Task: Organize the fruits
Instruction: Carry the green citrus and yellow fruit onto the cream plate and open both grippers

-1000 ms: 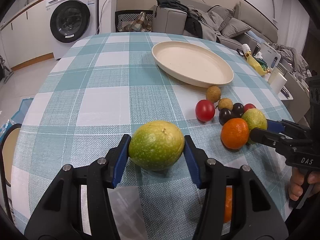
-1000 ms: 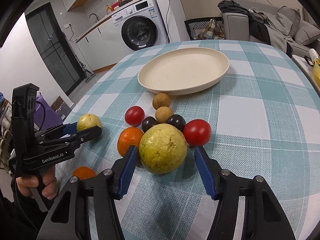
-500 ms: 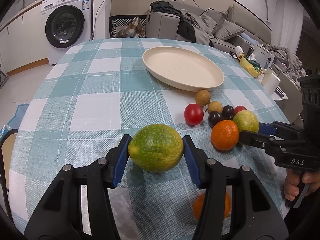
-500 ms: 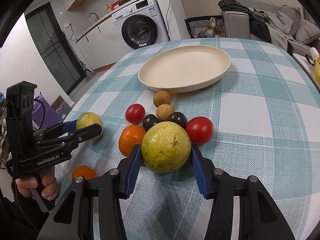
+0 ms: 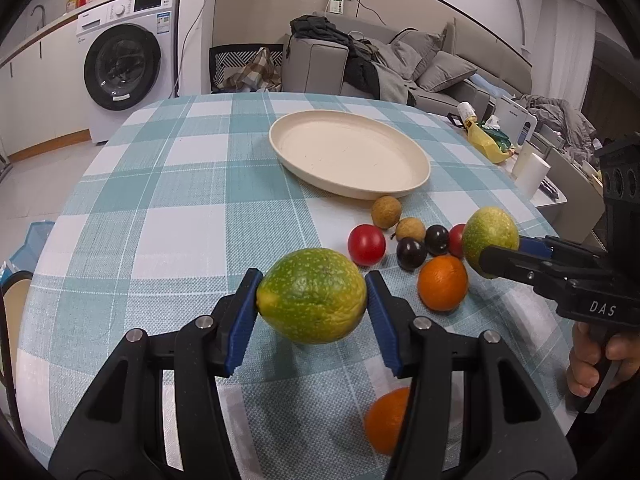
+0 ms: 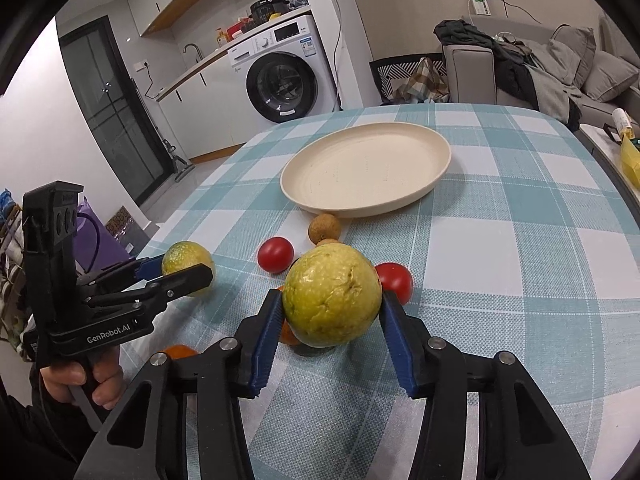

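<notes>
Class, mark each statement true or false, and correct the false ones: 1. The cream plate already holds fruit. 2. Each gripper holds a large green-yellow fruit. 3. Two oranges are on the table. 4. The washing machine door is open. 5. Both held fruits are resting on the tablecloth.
1. False. The cream plate is empty.
2. True. The left gripper and right gripper each clamp a green-yellow fruit in their jaws.
3. True. One orange lies by the small fruits, another orange nearer.
4. False. The washing machine door is shut.
5. False. Both appear lifted clear of the tablecloth.
</notes>
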Available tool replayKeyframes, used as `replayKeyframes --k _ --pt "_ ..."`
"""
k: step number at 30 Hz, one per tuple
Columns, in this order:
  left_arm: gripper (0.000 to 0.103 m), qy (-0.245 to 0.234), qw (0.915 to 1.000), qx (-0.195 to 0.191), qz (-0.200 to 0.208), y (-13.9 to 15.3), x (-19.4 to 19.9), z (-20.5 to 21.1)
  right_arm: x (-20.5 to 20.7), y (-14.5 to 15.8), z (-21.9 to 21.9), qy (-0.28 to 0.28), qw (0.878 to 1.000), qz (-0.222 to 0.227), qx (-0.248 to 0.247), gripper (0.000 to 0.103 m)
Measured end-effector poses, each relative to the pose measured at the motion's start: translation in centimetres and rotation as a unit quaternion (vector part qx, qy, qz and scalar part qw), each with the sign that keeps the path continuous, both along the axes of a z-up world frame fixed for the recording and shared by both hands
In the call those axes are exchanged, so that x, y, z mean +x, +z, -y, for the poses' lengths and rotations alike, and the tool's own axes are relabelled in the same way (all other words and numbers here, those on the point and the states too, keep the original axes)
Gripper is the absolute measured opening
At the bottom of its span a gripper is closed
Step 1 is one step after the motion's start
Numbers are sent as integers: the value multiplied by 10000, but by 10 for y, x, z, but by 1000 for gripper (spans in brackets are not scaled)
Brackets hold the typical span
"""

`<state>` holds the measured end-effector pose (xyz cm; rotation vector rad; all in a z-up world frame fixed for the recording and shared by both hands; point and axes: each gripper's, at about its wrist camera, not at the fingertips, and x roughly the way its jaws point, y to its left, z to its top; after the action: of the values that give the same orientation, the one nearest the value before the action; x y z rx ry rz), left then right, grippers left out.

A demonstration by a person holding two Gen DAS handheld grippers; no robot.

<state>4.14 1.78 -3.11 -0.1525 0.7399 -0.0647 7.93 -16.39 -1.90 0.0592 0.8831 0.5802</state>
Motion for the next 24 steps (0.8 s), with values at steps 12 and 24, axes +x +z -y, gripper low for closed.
replayKeyframes --k 12,24 --pt "49 -86 9995 1 289 19 17 8 9 14 3 -175 9996 220 54 50" --pt "49 -129 9987 104 481 32 45 14 26 23 -6 -200 9992 331 56 50"
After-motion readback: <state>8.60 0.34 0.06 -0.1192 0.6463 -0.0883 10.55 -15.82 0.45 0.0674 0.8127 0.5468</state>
